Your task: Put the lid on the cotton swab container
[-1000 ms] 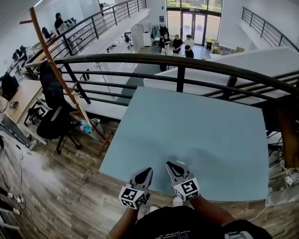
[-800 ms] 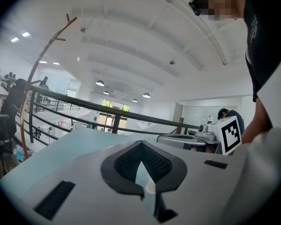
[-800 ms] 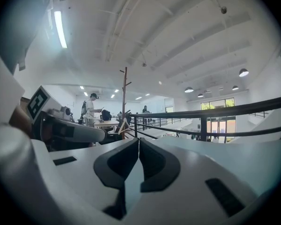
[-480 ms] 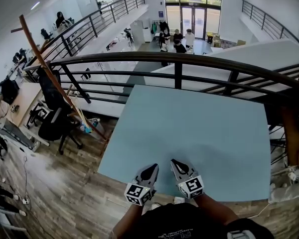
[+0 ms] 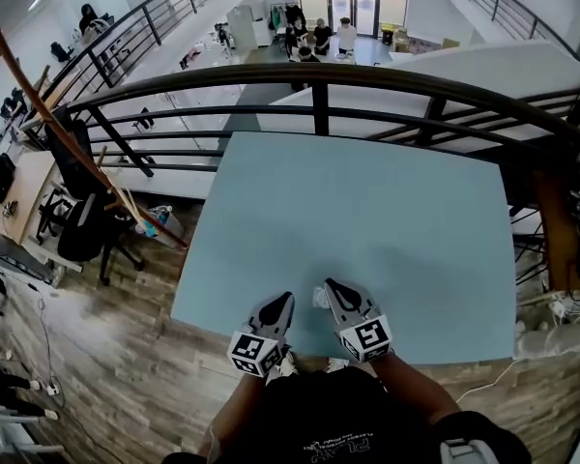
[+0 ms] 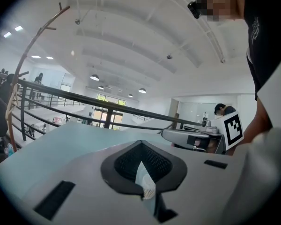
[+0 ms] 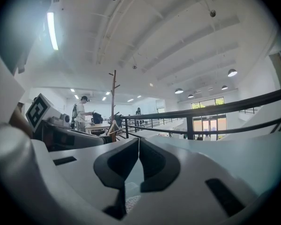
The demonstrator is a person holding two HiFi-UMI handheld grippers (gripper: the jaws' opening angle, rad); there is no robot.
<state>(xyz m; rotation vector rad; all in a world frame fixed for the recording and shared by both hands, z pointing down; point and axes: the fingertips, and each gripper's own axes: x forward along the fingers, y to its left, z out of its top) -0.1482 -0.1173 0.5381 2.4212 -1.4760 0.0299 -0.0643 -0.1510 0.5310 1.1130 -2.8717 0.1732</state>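
Both grippers hover over the near edge of the light blue table (image 5: 367,201). My left gripper (image 5: 282,301) has its jaws together at the tips. In the left gripper view, the slit of the left gripper (image 6: 141,143) shows a small pale container with cotton swab ends (image 6: 148,189) below it; I cannot tell whether the pads touch it. My right gripper (image 5: 331,286) is shut with nothing seen between its pads. A small white object (image 5: 318,299) lies on the table just left of it. The right gripper view shows a white textured patch (image 7: 131,202) below the jaws.
A dark metal railing (image 5: 319,80) runs along the table's far edge, with an open drop to a lower floor behind it. An office chair (image 5: 82,230) and a wooden coat stand (image 5: 68,133) are to the left. Wood floor (image 5: 126,375) lies beside the table's near left corner.
The head view has tipped further down and forward. Both grippers have moved a little further over the table's near edge, still side by side. The small white object now shows between them.
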